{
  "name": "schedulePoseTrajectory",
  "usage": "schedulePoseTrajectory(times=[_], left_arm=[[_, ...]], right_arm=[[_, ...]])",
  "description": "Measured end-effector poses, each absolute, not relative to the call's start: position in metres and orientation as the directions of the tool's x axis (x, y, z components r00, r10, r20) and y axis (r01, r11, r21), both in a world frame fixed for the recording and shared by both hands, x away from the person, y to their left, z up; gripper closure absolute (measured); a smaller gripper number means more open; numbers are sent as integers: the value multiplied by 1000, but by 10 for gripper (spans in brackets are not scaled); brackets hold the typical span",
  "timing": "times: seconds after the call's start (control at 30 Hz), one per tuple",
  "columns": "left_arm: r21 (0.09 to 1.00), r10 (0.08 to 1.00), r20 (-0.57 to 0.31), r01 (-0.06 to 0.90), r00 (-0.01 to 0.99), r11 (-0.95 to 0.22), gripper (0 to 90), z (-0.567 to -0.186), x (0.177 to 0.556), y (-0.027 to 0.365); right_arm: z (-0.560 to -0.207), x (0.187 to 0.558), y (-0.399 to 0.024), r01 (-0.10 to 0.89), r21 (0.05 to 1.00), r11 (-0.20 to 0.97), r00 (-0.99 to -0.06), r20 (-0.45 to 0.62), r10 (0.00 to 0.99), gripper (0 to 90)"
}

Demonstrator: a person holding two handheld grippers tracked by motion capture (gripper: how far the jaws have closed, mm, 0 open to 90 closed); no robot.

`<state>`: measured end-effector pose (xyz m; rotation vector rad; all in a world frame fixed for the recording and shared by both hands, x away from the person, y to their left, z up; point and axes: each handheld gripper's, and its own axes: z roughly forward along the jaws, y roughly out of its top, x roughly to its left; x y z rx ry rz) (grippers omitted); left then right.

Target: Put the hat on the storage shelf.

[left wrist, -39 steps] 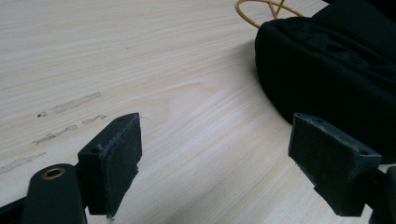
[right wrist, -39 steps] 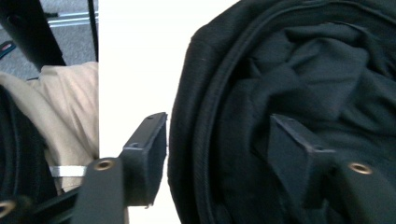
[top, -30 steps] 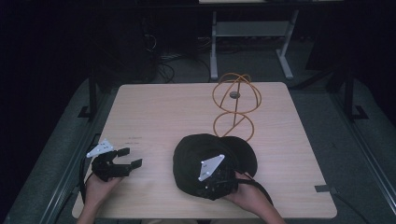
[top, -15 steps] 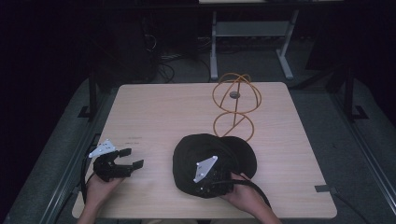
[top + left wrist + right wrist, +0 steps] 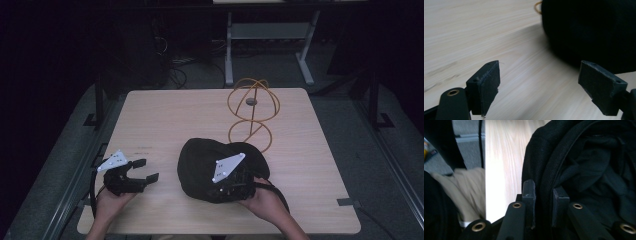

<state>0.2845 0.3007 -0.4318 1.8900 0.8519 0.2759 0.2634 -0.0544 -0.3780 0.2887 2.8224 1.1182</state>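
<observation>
High view: I see my two hands at the near edge of the wooden surface (image 5: 165, 120), one pair of tongs in each.
Black cap: the cap (image 5: 210, 165) lies on the surface near the front edge, a little right of the middle, partly under my right hand.
Right tongs: my right tongs (image 5: 543, 205) are clamped on the edge of the cap; the two pads stand narrow, with the rim of black cloth pinched between them. They have just been closing on this rim.
Right gripper view: the cap's inside, with its dark lining, is to the right of the pads, and the light wood is to the left of them.
Left tongs: my left tongs (image 5: 142, 170) stand wide apart and hold nothing; they hover at the front left part of the surface, pointing toward the cap.
Left gripper view: between the two pads (image 5: 486, 82) I see only bare wood; the cap (image 5: 594, 32) is further ahead to the upper right, apart from the pads.
Wire stand: an orange wire stand (image 5: 252, 112) with round loops is upright behind the cap, just beside its far edge; whether they touch I cannot tell.
</observation>
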Motion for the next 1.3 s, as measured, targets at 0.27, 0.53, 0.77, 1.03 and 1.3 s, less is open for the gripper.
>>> schedulePoseTrajectory(times=[0.27, 0.53, 0.77, 1.03, 1.3], left_arm=[[891, 596, -126, 354, 793, -283, 173, -422, 273, 276], [911, 527, -133, 313, 839, -267, 172, -419, 269, 258], [925, 497, -158, 304, 853, -229, 170, -417, 272, 245], [936, 481, -128, 266, 867, -231, 170, -414, 275, 227], [962, 498, -161, 249, 852, -116, 263, -411, 286, 224]], right_arm=[[-353, 265, -53, 156, 732, 663, -979, 26, 202, 763], [-334, 270, -54, 152, 766, 625, -978, 22, 210, 763], [-318, 274, -52, 147, 779, 609, -976, 15, 217, 763], [-301, 277, -47, 132, 792, 596, -977, 2, 214, 764], [-291, 276, -42, 103, 802, 589, -981, -16, 193, 766]])
